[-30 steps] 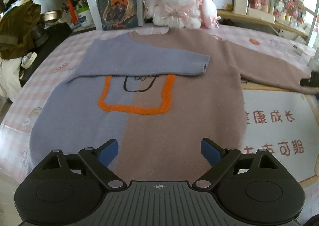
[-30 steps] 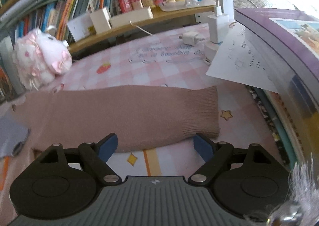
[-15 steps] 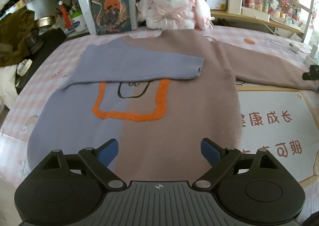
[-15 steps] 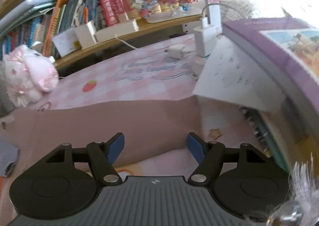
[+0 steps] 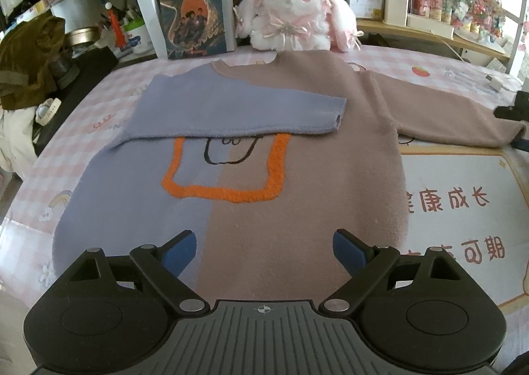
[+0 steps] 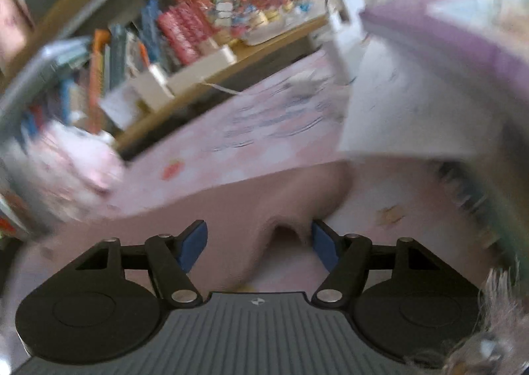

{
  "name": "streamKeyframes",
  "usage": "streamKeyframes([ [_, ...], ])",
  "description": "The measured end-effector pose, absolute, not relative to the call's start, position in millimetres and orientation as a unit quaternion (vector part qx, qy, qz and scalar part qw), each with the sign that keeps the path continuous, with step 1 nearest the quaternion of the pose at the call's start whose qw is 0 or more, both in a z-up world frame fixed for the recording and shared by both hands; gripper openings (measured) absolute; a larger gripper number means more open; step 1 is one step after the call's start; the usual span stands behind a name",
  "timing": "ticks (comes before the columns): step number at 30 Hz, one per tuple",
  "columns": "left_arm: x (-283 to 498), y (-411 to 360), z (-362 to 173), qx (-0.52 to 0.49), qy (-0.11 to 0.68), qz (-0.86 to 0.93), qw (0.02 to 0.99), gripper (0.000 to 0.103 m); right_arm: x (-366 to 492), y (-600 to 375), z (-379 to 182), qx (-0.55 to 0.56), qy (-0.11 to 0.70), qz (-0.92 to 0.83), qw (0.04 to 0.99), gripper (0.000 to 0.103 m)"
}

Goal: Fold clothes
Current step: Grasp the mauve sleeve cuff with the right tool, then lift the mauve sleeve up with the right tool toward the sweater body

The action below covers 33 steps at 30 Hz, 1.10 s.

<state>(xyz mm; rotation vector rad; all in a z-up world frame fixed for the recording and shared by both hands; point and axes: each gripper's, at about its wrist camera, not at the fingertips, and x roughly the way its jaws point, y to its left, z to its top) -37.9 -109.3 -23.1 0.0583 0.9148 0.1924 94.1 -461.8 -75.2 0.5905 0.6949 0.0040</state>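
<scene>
- Jaws of the left gripper [image 5: 264, 247] stand spread wide and hold nothing, hovering over the near hem of the sweater [image 5: 297, 183].
- Right gripper [image 6: 259, 244] has its jaws partly drawn in around a bunched ridge of the pink sleeve [image 6: 231, 206] near the cuff; the blue pads do not look pressed onto the cloth yet, though blur keeps this from being certain.
- A second ago those right jaws stood wider, with the sleeve lying flat ahead of them; now the cloth humps up between them and the view is tilted and smeared, so the gripper is moving.
- That points, in my judgement, to a grasp of the pink sleeve being made so it can be carried across the body.
- Sweater lies flat, front up, on the pink checked table cover [image 5: 109, 104]; its lilac sleeve [image 5: 238, 110] is already folded across the chest, above the orange outline [image 5: 224, 191], while the pink sleeve stretches out to the right.
- Left view has barely shifted.
- White plush rabbit [image 5: 294, 11] and an upright book [image 5: 193, 11] stand just beyond the collar.
- Loose paper sheet [image 6: 396, 104] and a stack of books [image 6: 463, 44] crowd the cuff on the right, and a charger [image 5: 495, 82] lies far right; lifting the sleeve could brush the paper.
</scene>
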Motion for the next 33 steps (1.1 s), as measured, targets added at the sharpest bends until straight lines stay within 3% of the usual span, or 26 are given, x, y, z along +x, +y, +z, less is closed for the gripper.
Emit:
streamKeyframes([
  [7, -36.8, -110.3, -21.8, 0.033, 0.44, 0.091, 0.893, 0.092, 102.2, -443.7, -75.5, 0.303, 0.343, 0.048, 0.887, 0.068],
  [10, -37.7, -110.7, -20.9, 0.036, 0.438, 0.092, 0.894, 0.092, 101.0, -442.8, -74.9, 0.29, 0.342, 0.03, 0.893, 0.056],
  [12, -37.9, -109.5, -20.9, 0.033, 0.438, 0.096, 0.893, 0.092, 100.6, -451.1, -76.4, 0.29, 0.343, 0.012, 0.893, 0.041],
  [18, -40.7, -104.8, -21.0, 0.018, 0.436, 0.101, 0.894, 0.092, 107.3, -471.0, -79.8, 0.302, 0.367, -0.015, 0.88, 0.011],
  [20, -42.1, -104.7, -20.9, 0.018, 0.433, 0.099, 0.896, 0.092, 108.5, -472.3, -78.9, 0.303, 0.372, -0.013, 0.877, 0.006],
  [33, -51.7, -77.1, -18.8, 0.0, 0.405, 0.081, 0.911, 0.092, 104.6, -437.1, -18.0, 0.305, 0.316, 0.057, 0.897, 0.006],
])
